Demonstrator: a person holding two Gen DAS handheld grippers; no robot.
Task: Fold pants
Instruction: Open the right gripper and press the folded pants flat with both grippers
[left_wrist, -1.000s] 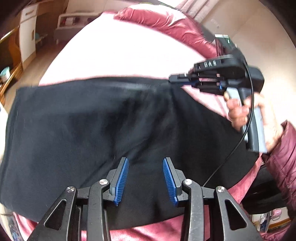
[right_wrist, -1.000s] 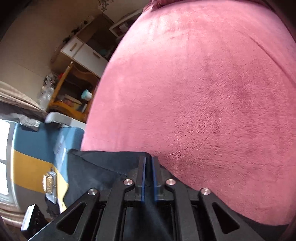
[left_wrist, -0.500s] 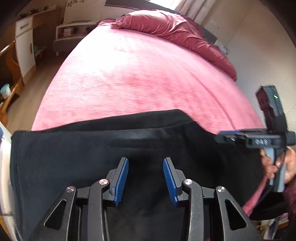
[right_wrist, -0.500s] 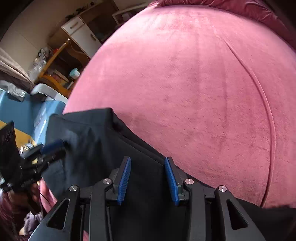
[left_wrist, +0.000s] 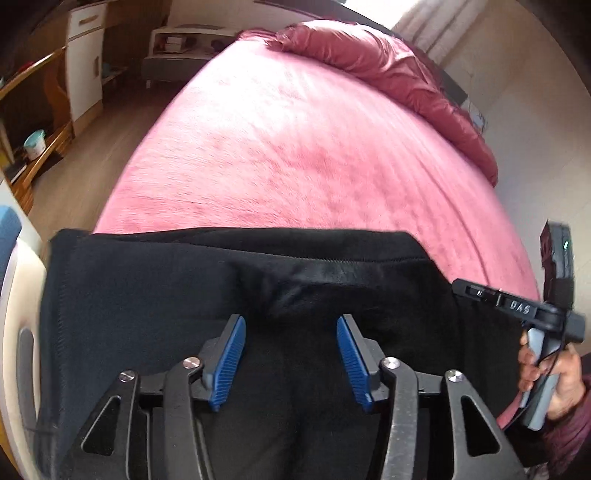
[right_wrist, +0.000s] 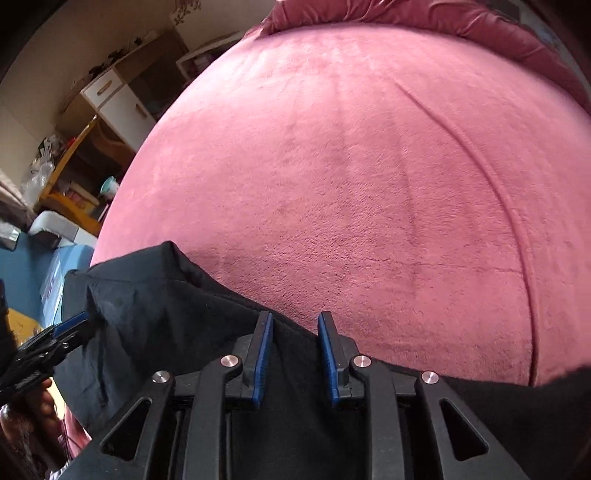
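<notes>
Now both grippers gape over the black pants, holding nothing; right gripper fingers narrower than before

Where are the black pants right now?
The black pants lie across the near edge of the pink bed, filling the bottom of both wrist views beneath both claws.

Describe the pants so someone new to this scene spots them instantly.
Start from the big pink bed cover that fills most of both views. On its near edge, right under both open grippers, lie the pants, spread flat with a bunched ridge across the middle. They are the only black cloth here; the crumpled quilt at the far end is dark red.
</notes>
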